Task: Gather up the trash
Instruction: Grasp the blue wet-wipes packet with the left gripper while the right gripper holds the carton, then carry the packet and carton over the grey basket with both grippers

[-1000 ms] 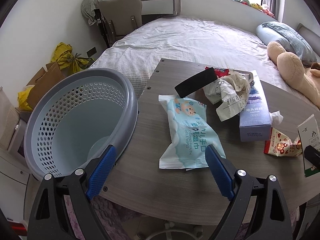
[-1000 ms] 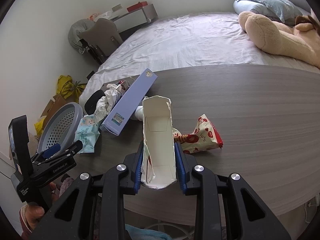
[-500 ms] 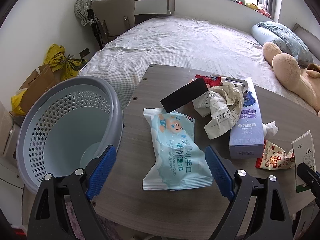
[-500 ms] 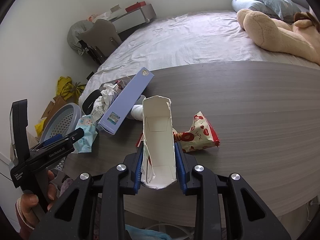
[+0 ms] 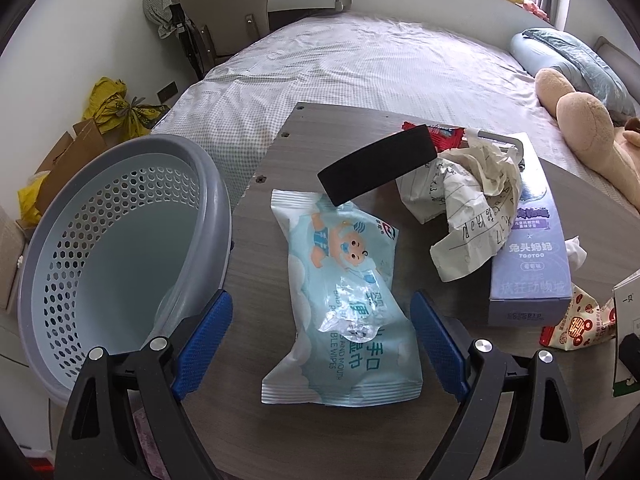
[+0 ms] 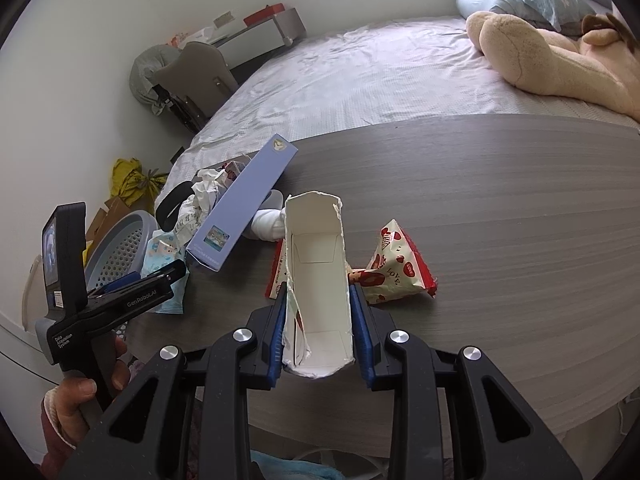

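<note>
Between the widely spread blue fingers (image 5: 208, 332) of the left gripper (image 5: 320, 340), a pale blue plastic wipes packet (image 5: 344, 300) is framed on the grey wood counter (image 5: 288, 160), its long axis running near-to-far. A torn white carton (image 6: 318, 280) is clamped by the right gripper (image 6: 319, 334). A grey perforated basket (image 5: 108, 248) is seen left.

Light: bright, even daylight from windows at top | Shadows: soft | Glare: on glossy pale-blue plastic wipes packet (image 5: 348, 304) | Focus: sharp | Distortion: strong fisheye curvature, black vignetted corners
</note>
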### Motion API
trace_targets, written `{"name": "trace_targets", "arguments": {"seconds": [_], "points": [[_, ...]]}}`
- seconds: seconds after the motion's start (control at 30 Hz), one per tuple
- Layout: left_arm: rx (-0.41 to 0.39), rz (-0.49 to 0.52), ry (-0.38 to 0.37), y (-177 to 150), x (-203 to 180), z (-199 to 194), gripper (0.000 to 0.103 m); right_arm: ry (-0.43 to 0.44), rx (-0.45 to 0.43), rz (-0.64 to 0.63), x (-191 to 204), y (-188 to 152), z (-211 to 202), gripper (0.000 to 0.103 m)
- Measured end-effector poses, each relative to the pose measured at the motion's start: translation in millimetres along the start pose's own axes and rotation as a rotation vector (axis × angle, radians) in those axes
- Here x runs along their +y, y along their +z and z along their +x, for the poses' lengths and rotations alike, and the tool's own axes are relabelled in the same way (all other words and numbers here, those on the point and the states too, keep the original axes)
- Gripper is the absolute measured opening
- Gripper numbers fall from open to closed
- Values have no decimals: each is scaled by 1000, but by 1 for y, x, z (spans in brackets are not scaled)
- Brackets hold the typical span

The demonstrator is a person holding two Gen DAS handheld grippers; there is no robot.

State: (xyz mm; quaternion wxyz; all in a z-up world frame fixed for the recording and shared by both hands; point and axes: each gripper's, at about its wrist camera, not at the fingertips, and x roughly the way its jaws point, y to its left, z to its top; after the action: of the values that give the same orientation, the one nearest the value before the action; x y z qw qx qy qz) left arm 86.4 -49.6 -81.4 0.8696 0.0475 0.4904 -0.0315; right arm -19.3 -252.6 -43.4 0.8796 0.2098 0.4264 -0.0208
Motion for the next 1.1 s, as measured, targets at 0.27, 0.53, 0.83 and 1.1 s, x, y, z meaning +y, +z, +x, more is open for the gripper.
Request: {"name": "trace_targets", "arguments": {"seconds": [0.27, 0.53, 0.83, 1.1], "points": [[-29, 10, -20, -4, 1, -4, 80, -1, -3, -3, 3, -1, -1, 30], [-40, 22, -59, -9, 2, -18, 56, -1, -15, -5, 6, -2, -6, 30], [-101, 28, -103, -18, 7, -58, 56, 8, -34, -11, 8, -2, -15, 30], [-175, 38, -106, -26, 8, -93, 56, 11, -59, -25, 18, -2, -27, 30]]}}
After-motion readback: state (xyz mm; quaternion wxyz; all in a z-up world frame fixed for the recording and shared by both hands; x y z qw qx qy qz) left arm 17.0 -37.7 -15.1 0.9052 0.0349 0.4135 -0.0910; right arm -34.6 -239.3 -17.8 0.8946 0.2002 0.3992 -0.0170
